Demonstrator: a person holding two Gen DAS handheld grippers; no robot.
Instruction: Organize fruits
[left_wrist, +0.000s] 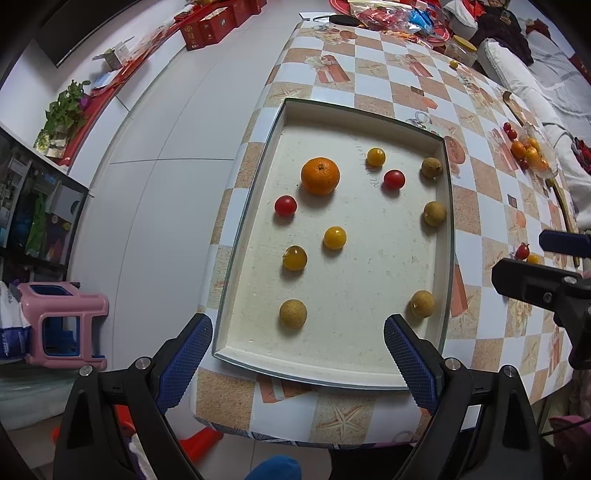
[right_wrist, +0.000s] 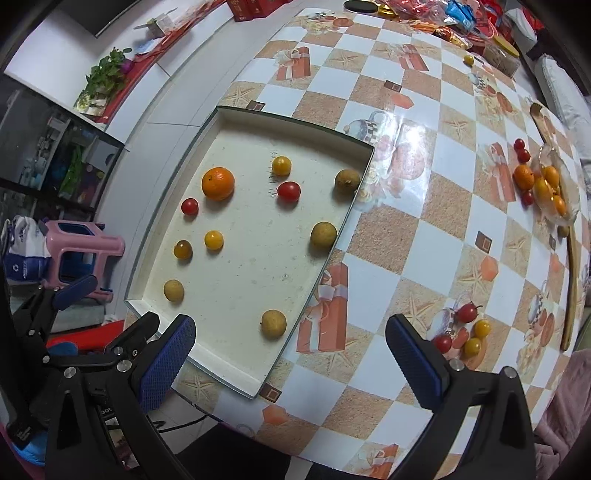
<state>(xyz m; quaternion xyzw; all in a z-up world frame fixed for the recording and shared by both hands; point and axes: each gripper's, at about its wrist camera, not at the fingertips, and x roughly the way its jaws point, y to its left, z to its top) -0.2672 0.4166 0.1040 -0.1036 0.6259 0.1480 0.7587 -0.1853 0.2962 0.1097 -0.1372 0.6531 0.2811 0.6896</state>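
A shallow white tray (left_wrist: 332, 373) (right_wrist: 221, 373) lies on the checked table. In it lie an orange (left_wrist: 320, 175) (right_wrist: 218, 183), two red cherry tomatoes (left_wrist: 285, 205) (left_wrist: 393, 179), yellow tomatoes (left_wrist: 335, 237) and brown longans (left_wrist: 293, 313) (right_wrist: 273, 323). My left gripper (left_wrist: 298, 354) is open and empty at the tray's near edge. My right gripper (right_wrist: 291, 354) is open and empty over the tray's near right corner. Loose red and yellow tomatoes (right_wrist: 466, 328) lie on the table right of it.
A glass dish (right_wrist: 554, 184) with small oranges and tomatoes around it stands at the far right beside a wooden stick (right_wrist: 570, 291). Snack packets (right_wrist: 443, 14) crowd the table's far end. A pink stool (left_wrist: 62, 325) stands on the floor at left.
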